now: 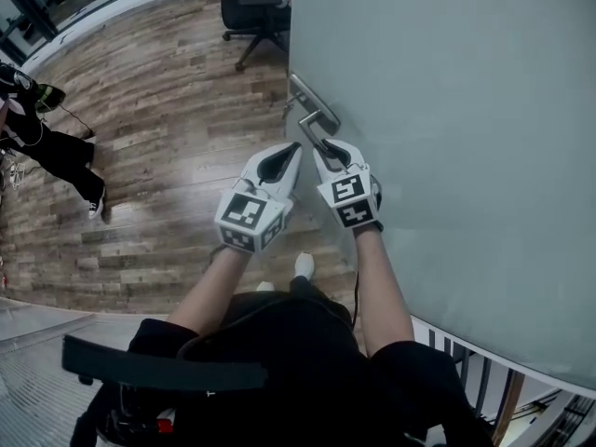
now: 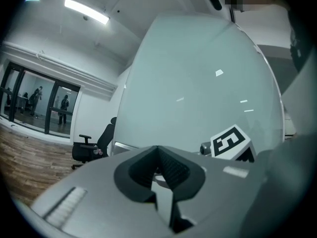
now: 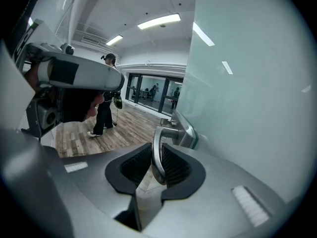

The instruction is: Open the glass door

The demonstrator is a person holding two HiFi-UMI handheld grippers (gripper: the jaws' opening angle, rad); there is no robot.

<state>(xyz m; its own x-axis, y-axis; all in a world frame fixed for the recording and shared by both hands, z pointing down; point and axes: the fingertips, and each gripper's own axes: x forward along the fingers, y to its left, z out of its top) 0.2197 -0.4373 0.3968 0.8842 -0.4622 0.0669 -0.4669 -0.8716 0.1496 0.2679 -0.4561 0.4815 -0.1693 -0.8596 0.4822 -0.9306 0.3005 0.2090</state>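
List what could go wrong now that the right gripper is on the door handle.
1. The right gripper pinches the smooth metal door handle near its free end, so it may slip off when pressed down.
2. The left gripper, shut and empty, sits close beside it and could bump the handle or the glass door.

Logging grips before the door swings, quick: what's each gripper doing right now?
Left gripper: closed, nothing between its fingers.
Right gripper: closed on the door handle.
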